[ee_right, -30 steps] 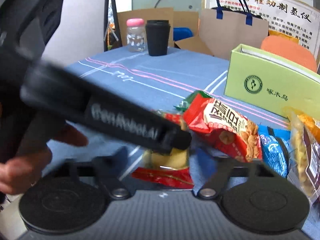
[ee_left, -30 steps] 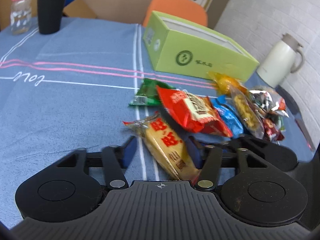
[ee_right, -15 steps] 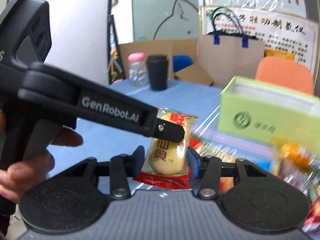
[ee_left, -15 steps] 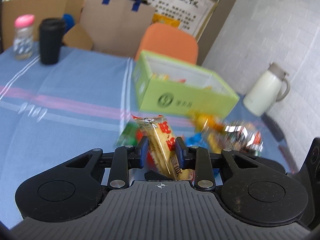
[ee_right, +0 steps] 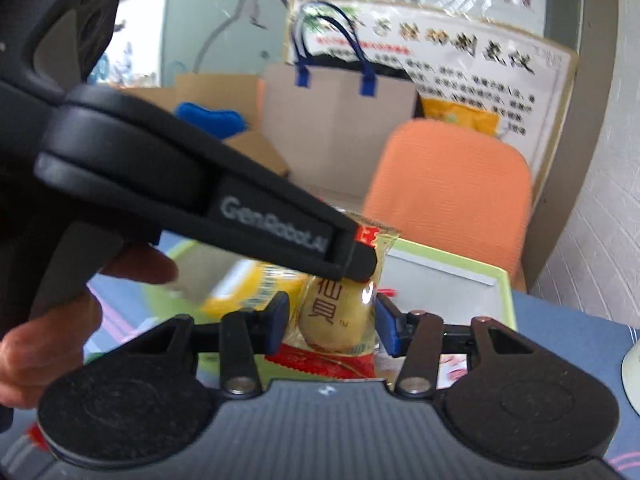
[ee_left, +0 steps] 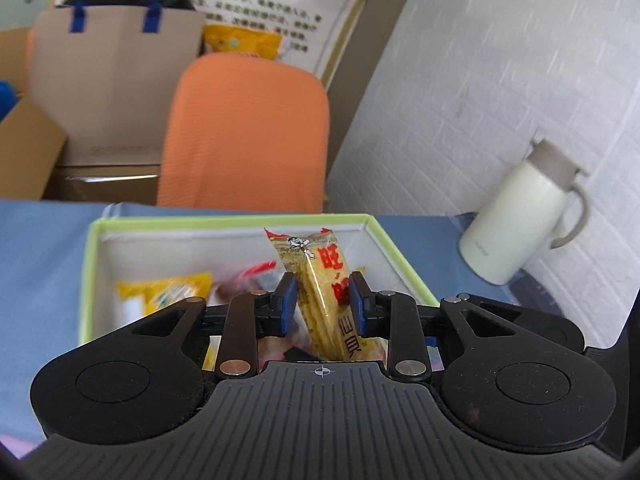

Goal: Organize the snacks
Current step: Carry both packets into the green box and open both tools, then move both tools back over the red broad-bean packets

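Observation:
My left gripper (ee_left: 322, 302) is shut on a yellow rice-cracker packet (ee_left: 320, 276) with red print, held upright above the open green box (ee_left: 90, 264). The box holds a yellow packet (ee_left: 160, 294) and red-wrapped snacks. My right gripper (ee_right: 330, 320) is shut on another yellow cracker packet (ee_right: 334, 314) with a red edge, also held over the green box (ee_right: 502, 300). The left gripper's black body (ee_right: 200, 204) crosses the right wrist view just above that packet.
A cream thermos jug (ee_left: 520, 220) stands right of the box on the blue tablecloth (ee_left: 36, 248). An orange chair (ee_left: 248, 128) is behind the table, with a brown paper bag (ee_left: 112, 80) and cardboard boxes beyond. A hand (ee_right: 52, 320) grips the left tool.
Both grippers closed on cracker packets on the table, lifted them and carried them forward; they now hang over the open green box, which fills the lower view.

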### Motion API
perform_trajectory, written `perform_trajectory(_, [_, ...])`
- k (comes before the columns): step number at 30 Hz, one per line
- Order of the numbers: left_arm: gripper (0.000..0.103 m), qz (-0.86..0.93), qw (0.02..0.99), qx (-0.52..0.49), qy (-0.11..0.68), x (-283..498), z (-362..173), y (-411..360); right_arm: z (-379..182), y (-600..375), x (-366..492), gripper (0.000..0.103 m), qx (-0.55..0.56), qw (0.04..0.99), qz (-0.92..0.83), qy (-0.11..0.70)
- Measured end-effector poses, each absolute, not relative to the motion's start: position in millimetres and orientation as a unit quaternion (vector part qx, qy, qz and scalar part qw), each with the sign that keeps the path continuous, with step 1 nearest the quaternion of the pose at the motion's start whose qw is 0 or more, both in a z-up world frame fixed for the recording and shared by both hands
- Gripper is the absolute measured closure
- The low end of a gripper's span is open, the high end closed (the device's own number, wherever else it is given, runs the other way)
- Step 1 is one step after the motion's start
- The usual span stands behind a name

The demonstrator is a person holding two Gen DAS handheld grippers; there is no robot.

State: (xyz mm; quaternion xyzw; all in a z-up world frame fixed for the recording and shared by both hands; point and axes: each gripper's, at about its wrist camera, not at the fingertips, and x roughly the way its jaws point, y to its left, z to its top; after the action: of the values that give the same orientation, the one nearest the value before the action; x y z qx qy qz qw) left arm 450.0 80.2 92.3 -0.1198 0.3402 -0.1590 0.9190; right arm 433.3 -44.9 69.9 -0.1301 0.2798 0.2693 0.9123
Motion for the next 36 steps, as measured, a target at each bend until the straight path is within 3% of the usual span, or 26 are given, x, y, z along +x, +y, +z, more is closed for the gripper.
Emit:
perform_trajectory(2, [0.095,-0.162,0.914,-0.116,0.353,472.6,82.9,71.7,63.7,-53.5,447.1,0.046,-0.123,0.912,0.264,0.288])
perform_trajectory(4, [0.079,-0.157,0.915,-0.110,0.355,482.1,78.5,67.6,64.6,-62.0,449.5,0.041,-0.119,0.918,0.255,0.281])
perform_trajectory(7, [0.074,-0.148,0.926,-0.103,0.330,466.3,86.4,74.6,76.5,-80.2,430.0,0.033,-0.097,0.929,0.250,0.254])
perform_trajectory(12, [0.062,-0.148,0.941,-0.105,0.287,403.9,109.4,96.6,97.1,-95.8,373.1,0.011,-0.072,0.939,0.264,0.207])
perform_trajectory(21, [0.043,-0.066,0.957,-0.060,0.275,275.2,89.1,97.0,70.0,-90.0,255.4,0.010,-0.050,0.931,0.286,0.220])
perform_trajectory(36, [0.041,0.003,0.953,-0.070,0.295,186.9,53.9,93.5,41.8,-112.5,169.8,0.009,-0.005,0.932,0.244,0.268])
